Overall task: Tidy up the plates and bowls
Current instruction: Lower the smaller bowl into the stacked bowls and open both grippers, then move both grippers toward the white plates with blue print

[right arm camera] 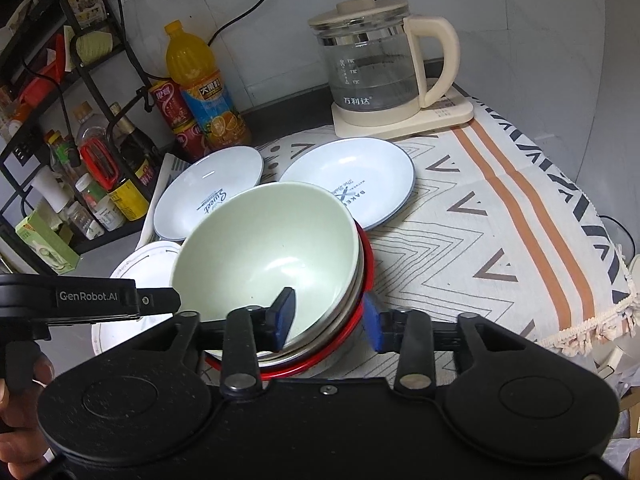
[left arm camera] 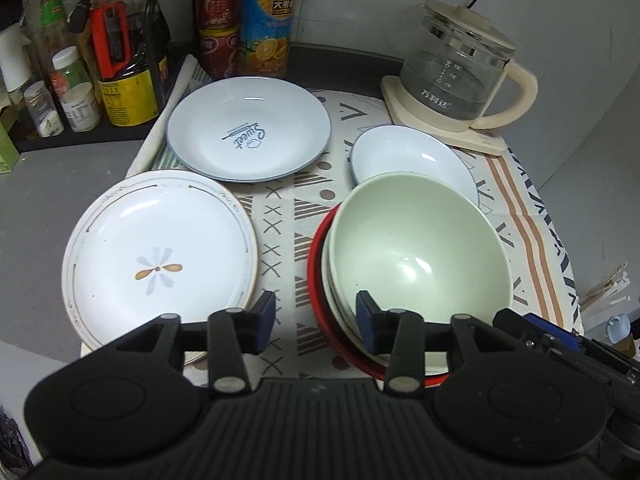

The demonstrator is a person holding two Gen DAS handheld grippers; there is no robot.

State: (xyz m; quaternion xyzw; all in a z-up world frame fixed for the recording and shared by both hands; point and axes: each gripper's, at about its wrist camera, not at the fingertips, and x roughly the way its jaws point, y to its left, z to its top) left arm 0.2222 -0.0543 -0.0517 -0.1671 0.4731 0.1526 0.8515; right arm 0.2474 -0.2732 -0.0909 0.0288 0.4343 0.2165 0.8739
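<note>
A pale green ceramic bowl (left arm camera: 416,248) is seen nested at the top of a stack on the patterned cloth (right arm camera: 500,208), above a whitish bowl and a red-rimmed bowl (left arm camera: 320,280) at the bottom. The right gripper (right arm camera: 326,314) is spread across the near edge of this stack, with one blue pad inside the green bowl and the other outside the red rim; the jaws are parted and nothing is clamped. The left gripper (left arm camera: 316,318) is likewise released, its fingers set over the gap between the stack and a white plate with a flower motif (left arm camera: 160,252); its housing, marked "GenRobot.AI", is visible in the right wrist view. Behind, a pale blue plate printed "Sweet" (left arm camera: 248,128) lies on the cloth, and a second pale blue plate (right arm camera: 348,180), lettered "BAKE" in part, lies beside it. A glass kettle with cream handle and base (right arm camera: 380,68), marked "万利达", is placed at the far edge. An orange juice bottle (right arm camera: 200,88) and red cans (right arm camera: 172,104) carry Chinese labels that cannot be read fully.
</note>
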